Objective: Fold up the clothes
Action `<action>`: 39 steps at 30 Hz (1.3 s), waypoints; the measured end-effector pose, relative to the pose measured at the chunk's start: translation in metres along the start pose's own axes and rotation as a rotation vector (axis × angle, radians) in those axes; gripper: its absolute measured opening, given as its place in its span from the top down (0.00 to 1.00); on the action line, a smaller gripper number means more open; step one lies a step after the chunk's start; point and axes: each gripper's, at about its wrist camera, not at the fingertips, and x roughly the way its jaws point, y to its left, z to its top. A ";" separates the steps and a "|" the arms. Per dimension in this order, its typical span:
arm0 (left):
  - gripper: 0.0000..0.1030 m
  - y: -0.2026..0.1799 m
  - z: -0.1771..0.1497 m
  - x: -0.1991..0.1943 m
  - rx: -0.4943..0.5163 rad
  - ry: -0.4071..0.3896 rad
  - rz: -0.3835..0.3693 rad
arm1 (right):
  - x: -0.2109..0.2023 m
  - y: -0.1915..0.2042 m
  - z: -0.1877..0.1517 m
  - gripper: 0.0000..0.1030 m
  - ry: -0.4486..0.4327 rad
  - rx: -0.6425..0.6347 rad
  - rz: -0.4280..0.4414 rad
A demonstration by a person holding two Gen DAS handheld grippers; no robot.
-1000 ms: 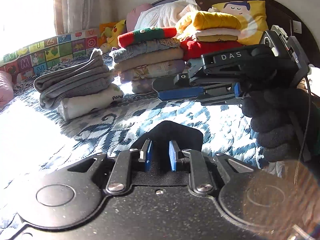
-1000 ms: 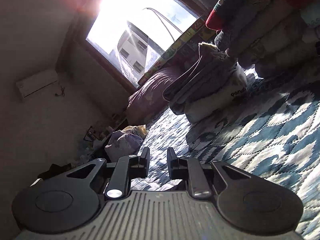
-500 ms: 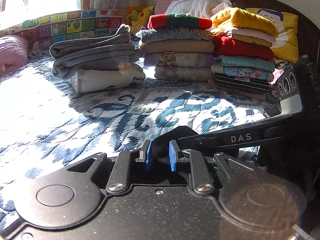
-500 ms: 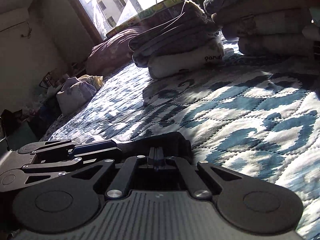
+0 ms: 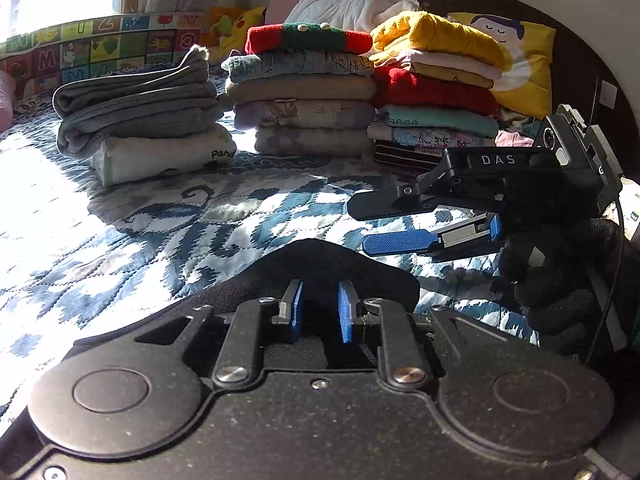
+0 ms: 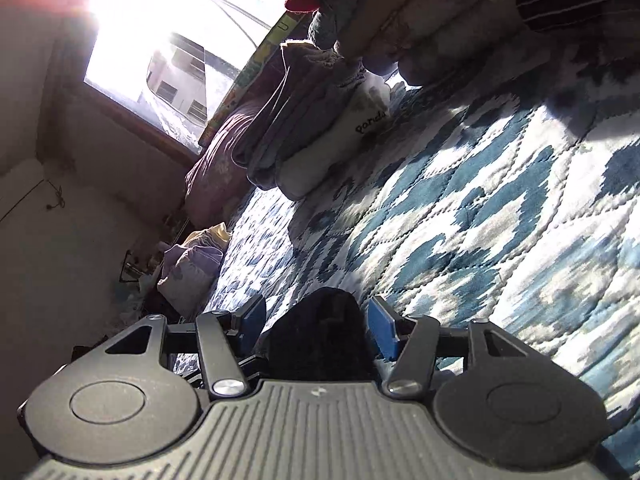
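The left gripper (image 5: pixel 319 311) has its two blue pads a narrow gap apart, with a black cloth (image 5: pixel 332 264) between and in front of them; the cloth runs back into the gap, but whether the pads press it cannot be told. The cloth's peak rises just ahead of the fingertips and spreads to both sides over the quilt (image 5: pixel 168 224).

The right gripper (image 5: pixel 360 226) shows in the left view, lying on its side to the right of the cloth, held by a hand (image 5: pixel 560 280) in a black glove. Its jaws stand wide apart, one above the other, the lower pad blue, with nothing between them there. In its own view the right gripper (image 6: pixel 318 322) is open, and the black cloth (image 6: pixel 320 336) sits in the gap between the two pads, touching neither that can be seen.

Beyond the cloth, well apart from both grippers, three stacks of folded clothes stand in a row on the quilt. The left stack (image 5: pixel 140 120) has three pieces: two grey, one white printed "panda" at the bottom. The middle stack (image 5: pixel 304 96) has five, topped by a red and green knit. The right stack (image 5: pixel 436 92) has about seven, yellow on top, red below, a striped one lowest. Behind them lie one yellow pillow (image 5: pixel 524 64), a white bundle (image 5: pixel 352 6) and an alphabet mat (image 5: pixel 100 48) along the wall under the window (image 6: pixel 160 40).
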 end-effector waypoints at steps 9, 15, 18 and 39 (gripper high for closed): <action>0.84 0.012 -0.001 -0.001 -0.083 -0.022 -0.037 | 0.005 -0.014 0.003 0.42 0.034 0.188 0.100; 0.45 -0.051 0.004 -0.010 0.276 -0.056 -0.056 | -0.004 -0.031 0.002 0.39 0.012 0.302 0.131; 0.44 -0.054 0.001 -0.006 0.309 -0.054 -0.005 | -0.002 -0.038 0.003 0.39 0.000 0.355 0.163; 0.94 0.031 0.016 -0.018 -0.233 -0.212 0.026 | 0.056 -0.009 0.004 0.30 0.067 0.408 0.287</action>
